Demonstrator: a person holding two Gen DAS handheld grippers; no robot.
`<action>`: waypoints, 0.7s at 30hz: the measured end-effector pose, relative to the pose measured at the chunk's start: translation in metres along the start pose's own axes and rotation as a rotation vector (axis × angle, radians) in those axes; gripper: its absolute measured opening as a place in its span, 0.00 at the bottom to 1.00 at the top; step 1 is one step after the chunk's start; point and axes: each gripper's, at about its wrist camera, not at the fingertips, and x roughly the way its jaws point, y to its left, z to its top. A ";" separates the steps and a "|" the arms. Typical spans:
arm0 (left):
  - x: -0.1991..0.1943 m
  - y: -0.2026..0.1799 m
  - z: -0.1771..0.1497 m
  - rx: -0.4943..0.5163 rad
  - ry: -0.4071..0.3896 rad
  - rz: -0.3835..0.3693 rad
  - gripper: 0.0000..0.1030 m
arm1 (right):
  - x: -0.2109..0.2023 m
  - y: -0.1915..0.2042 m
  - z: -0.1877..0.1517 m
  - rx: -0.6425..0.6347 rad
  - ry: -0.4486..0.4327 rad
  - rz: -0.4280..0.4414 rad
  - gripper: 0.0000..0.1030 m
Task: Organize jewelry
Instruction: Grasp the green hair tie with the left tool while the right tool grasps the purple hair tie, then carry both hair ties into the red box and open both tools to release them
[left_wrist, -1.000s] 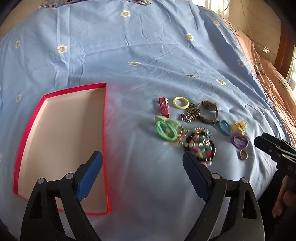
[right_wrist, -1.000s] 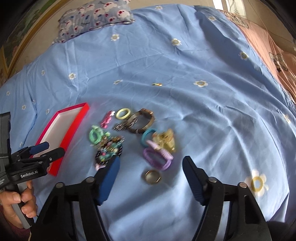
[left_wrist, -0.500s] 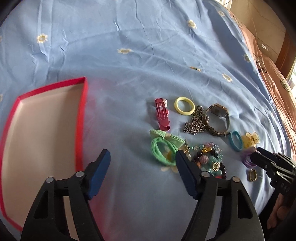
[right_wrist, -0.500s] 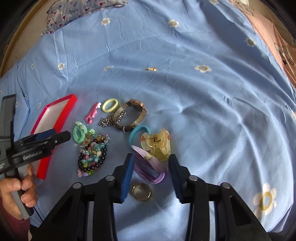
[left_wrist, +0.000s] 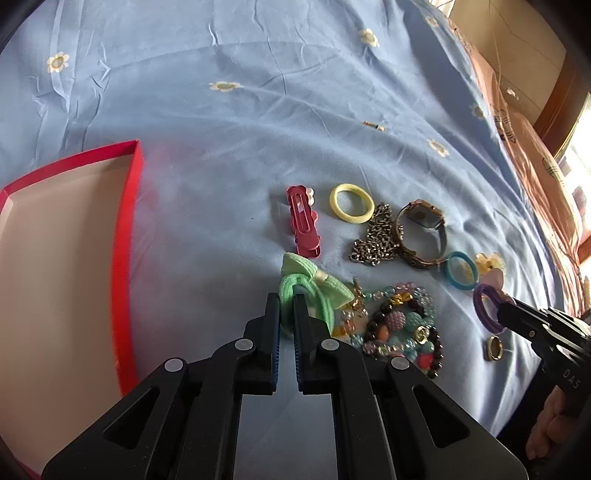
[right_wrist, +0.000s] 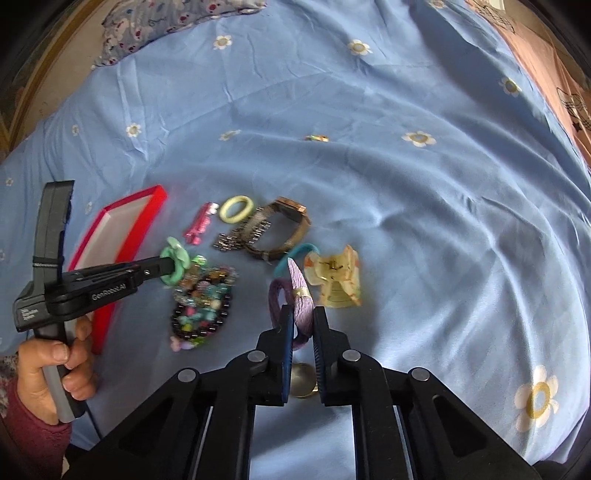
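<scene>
Left wrist view is showing my left gripper (left_wrist: 286, 304) pinching shut on the green bow hair tie (left_wrist: 310, 291), which is lying on the blue bedsheet (left_wrist: 258, 110) at the near left edge of the pile, touching the beaded bracelets (left_wrist: 400, 328). Over on the right wrist view, my right gripper (right_wrist: 303, 325) is clamping the purple hair tie (right_wrist: 297, 295), just in front of the clear yellow claw clip (right_wrist: 334, 278), with the gold ring (right_wrist: 303, 374) sitting underneath the jaws. The red tray (left_wrist: 127, 229) is waiting well apart to the left, with nothing showing in the part I can see. I'm watching for trouble here: I think the green tie could drag the beads along as it lifts, since a small gold charm is lying right against its bow, and the stretchy loop could slip out because I'm only nipping one strand. The purple tie might snag the teal hair tie (right_wrist: 295, 254) it is overlapping. Counting as I go: one red tray, one red hair clip (left_wrist: 303, 221), one yellow ring band (left_wrist: 351, 203), one chain (left_wrist: 373, 240), one watch (left_wrist: 421, 230), one claw clip, one gold ring, three soft hair ties in green, teal and purple, and a tangle of beaded bracelets I can't separate into a number.
</scene>
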 end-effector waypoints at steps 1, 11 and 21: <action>-0.005 0.000 -0.002 0.000 -0.009 -0.002 0.05 | -0.003 0.003 0.000 -0.001 -0.004 0.014 0.09; -0.054 0.020 -0.016 -0.037 -0.075 -0.016 0.05 | -0.008 0.041 0.007 -0.045 -0.021 0.091 0.09; -0.099 0.070 -0.044 -0.131 -0.135 0.033 0.05 | -0.004 0.098 0.014 -0.128 -0.007 0.183 0.09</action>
